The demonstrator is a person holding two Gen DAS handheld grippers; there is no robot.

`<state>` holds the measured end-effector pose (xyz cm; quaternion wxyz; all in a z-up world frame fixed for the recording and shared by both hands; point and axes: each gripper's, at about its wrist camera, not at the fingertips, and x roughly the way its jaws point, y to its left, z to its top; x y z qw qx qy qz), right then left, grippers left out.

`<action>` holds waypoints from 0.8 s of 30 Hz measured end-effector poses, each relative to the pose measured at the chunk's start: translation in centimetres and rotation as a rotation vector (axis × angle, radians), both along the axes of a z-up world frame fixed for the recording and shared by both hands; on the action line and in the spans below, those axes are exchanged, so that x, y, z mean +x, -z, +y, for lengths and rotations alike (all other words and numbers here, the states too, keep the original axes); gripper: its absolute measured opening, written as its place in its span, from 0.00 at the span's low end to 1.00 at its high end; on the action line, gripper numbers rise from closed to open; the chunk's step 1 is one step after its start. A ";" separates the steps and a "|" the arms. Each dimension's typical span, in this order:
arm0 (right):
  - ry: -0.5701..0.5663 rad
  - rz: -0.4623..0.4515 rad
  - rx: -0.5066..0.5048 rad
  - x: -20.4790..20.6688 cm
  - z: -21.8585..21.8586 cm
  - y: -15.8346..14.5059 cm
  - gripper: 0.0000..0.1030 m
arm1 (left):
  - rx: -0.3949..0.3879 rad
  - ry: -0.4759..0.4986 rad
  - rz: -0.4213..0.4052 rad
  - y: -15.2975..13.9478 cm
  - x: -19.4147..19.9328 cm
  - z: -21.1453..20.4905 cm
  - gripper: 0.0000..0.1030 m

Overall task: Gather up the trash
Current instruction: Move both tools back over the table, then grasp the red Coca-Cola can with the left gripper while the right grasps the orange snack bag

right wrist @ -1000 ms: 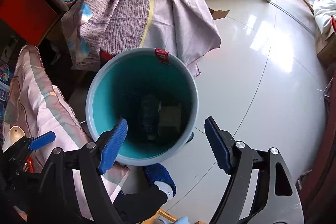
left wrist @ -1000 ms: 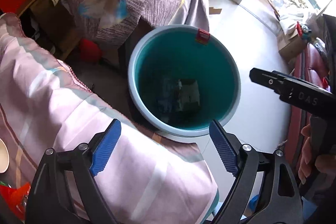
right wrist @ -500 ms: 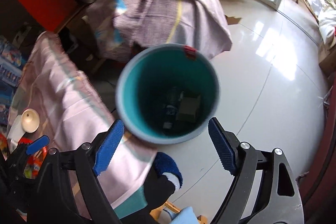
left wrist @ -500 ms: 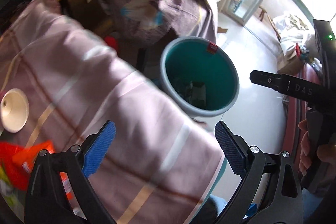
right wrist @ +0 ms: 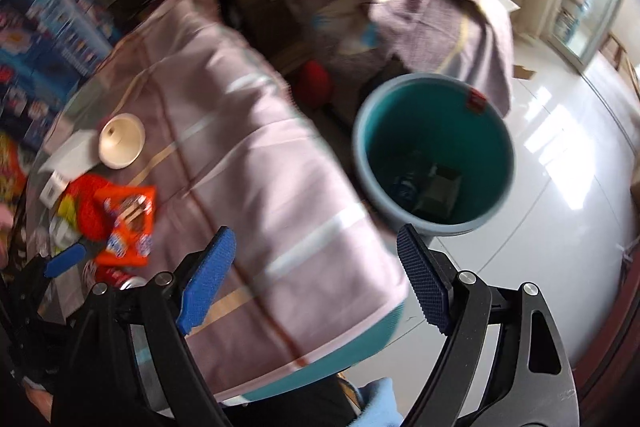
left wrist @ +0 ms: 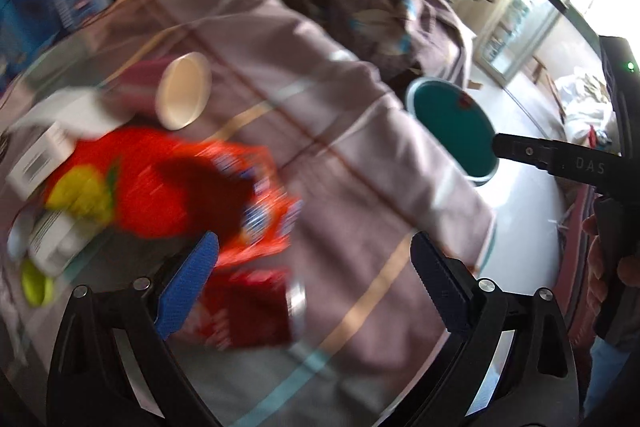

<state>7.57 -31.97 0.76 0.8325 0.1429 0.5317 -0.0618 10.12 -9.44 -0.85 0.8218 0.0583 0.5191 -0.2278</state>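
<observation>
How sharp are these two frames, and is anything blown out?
Left wrist view: heavy motion smear over the orange wrapper and red can; window corner top right blown out. Right wrist view: milder blur, bin contents readable, glare patches on the floor.

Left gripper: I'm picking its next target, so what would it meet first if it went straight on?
Probably the orange snack packet, lying just ahead of the left gripper on the tablecloth. The open jaws hold nothing; blur leaves depth uncertain.
</observation>
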 end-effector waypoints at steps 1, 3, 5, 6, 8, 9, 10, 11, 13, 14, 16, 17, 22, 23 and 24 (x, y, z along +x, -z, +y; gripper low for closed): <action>-0.014 0.004 -0.002 0.0 0.6 0.3 0.77 | -0.002 -0.025 0.005 0.2 -0.3 1.2 0.94; -0.030 0.016 -0.003 -0.1 1.5 0.9 0.77 | -0.002 -0.065 0.016 0.6 -0.8 3.0 0.94; -0.045 0.034 0.004 -0.1 2.2 1.8 0.77 | 0.003 -0.121 0.027 1.2 -1.4 4.7 0.94; -0.049 0.042 0.007 -0.2 2.4 2.2 0.77 | 0.007 -0.162 0.032 1.6 -1.8 5.3 0.94; -0.063 0.062 0.022 -0.2 3.0 3.2 0.77 | 0.004 -0.214 0.040 2.2 -2.1 5.8 0.94; -0.069 0.066 0.028 -0.2 3.2 3.5 0.77 | -0.002 -0.244 0.047 2.5 -2.3 5.8 0.94; -0.076 0.070 0.032 -0.2 3.4 3.8 0.77 | -0.004 -0.262 0.047 2.8 -2.3 5.8 0.94; -0.081 0.073 0.036 -0.2 3.5 4.1 0.77 | -0.002 -0.283 0.044 3.0 -2.5 5.7 0.94; -0.082 0.073 0.051 -0.2 3.7 4.3 0.77 | -0.001 -0.307 0.043 3.4 -2.7 5.3 0.94; -0.083 0.072 0.056 -0.3 3.8 4.4 0.77 | -0.005 -0.309 0.045 3.6 -2.8 5.0 0.94; -0.087 0.074 0.065 -0.3 4.1 4.5 0.77 | 0.014 -0.314 0.031 3.9 -3.0 4.4 0.94; -0.091 0.075 0.067 -0.2 4.2 4.5 0.77 | 0.036 -0.318 0.020 4.2 -3.2 4.2 0.94; -0.127 0.075 0.080 0.3 5.8 4.4 0.77 | 0.068 -0.331 0.033 5.3 -3.5 5.4 0.94; -0.136 0.076 0.083 0.5 6.3 4.4 0.77 | 0.064 -0.335 0.040 5.5 -3.5 5.9 0.94; -0.147 0.078 0.085 0.6 6.8 4.4 0.77 | 0.061 -0.342 0.041 5.5 -3.5 6.6 0.94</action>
